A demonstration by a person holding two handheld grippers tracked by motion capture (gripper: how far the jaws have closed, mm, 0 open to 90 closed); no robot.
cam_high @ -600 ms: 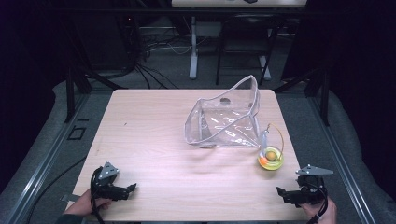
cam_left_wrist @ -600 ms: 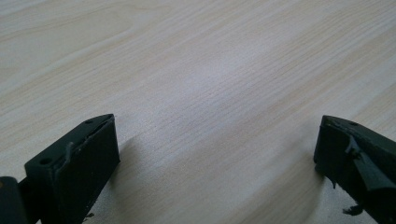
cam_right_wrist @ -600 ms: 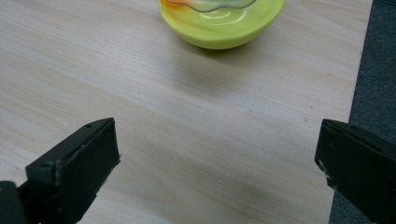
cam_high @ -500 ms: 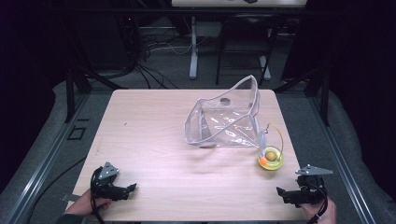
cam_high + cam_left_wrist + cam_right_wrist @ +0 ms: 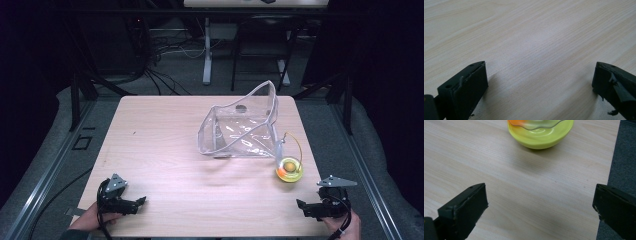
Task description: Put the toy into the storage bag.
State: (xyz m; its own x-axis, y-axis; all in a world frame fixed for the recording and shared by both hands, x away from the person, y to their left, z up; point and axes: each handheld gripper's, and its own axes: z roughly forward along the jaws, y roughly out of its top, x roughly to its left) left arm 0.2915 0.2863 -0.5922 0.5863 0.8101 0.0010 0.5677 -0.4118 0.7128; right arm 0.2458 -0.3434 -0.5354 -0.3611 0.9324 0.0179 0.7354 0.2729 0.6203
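Both your grippers rest at the near edge of the table (image 5: 165,150): left gripper (image 5: 141,201) at about 7 o'clock from the table's middle, right gripper (image 5: 300,205) at about 5 o'clock. Jaws spread wide on both, nothing between them; the gripper views show bare wood in each gap.

Thing nearest your right gripper: the yellow bowl (image 5: 289,170), at roughly 4 o'clock on the table, close to the right edge. In the right gripper view the bowl (image 5: 541,135) sits at 12 o'clock ahead of the jaws, apart from them. Something orange lies inside; what it is, cannot tell.

Axis: the bowl is round, no long axis of its own, mouth up. A thin wire or stick rises from it toward 12 o'clock. The clear bag (image 5: 240,125) stands just beyond at 11 o'clock from the bowl, mouth open and tilted up toward 1 o'clock, long side running 9 to 3.

Risks, as judged:
- Bowl is near the table edge; a push from your right jaw toward 3 o'clock could slide it off.
- Pinching a curved rim with flat jaws may let it squirt out or tip, spilling the contents.
- The bag's corner appears to touch or overlap the bowl; lifting one could drag the other.
- The bag is limp and glossy; it may collapse when gripped.
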